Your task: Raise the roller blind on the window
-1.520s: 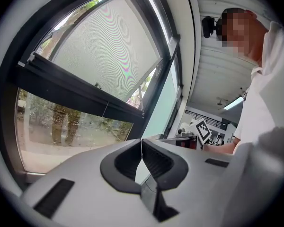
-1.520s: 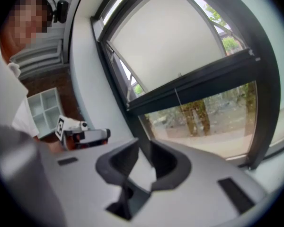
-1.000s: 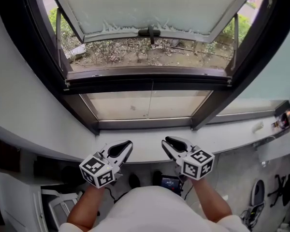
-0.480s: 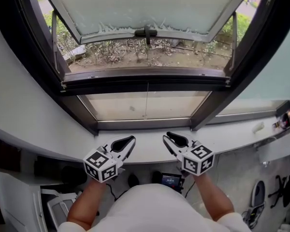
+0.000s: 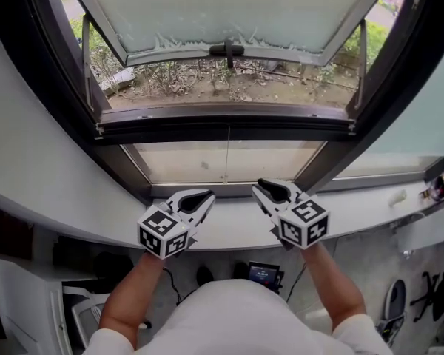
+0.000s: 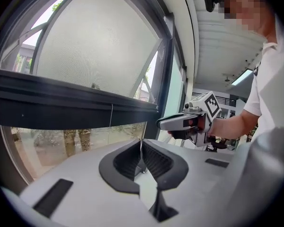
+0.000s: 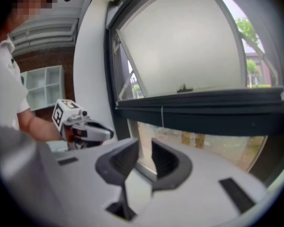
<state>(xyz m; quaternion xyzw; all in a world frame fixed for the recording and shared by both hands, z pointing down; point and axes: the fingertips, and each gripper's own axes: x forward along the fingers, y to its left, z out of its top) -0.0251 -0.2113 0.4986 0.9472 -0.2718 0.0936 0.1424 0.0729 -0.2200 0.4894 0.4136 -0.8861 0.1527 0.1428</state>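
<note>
1. Dark metal is framing the window (image 5: 126, 170). Its frosted upper sash (image 5: 229, 6) is tilting outward over a strip of shrubs (image 5: 207, 76), and a thick crossbar (image 5: 229, 124) is running beneath it.
2. A thin pale cord (image 5: 228, 157) is hanging straight down from the middle of that crossbar, in front of the lower pane (image 5: 185, 161), and is ending just above the white sill (image 5: 229, 226). It is probably the roller blind's pull cord; the blind's fabric I cannot pick out from here.
3. The left gripper (image 5: 205, 196) is hovering over the sill with its tips pointing at the lower pane. Its jaws are pressing together with nothing caught between them. The cord is hanging ahead of it and off to its right, clear of the tips.
4. The right gripper (image 5: 263, 187) is hovering beside it, also aiming at the pane. Its jaws are standing a little apart, and only the sill and the window frame are showing through the gap. The cord is hanging ahead and to its left, not touching.
5. The cord is dropping between the two grippers' lines, nearer the glass than either, and neither is touching it.
</note>
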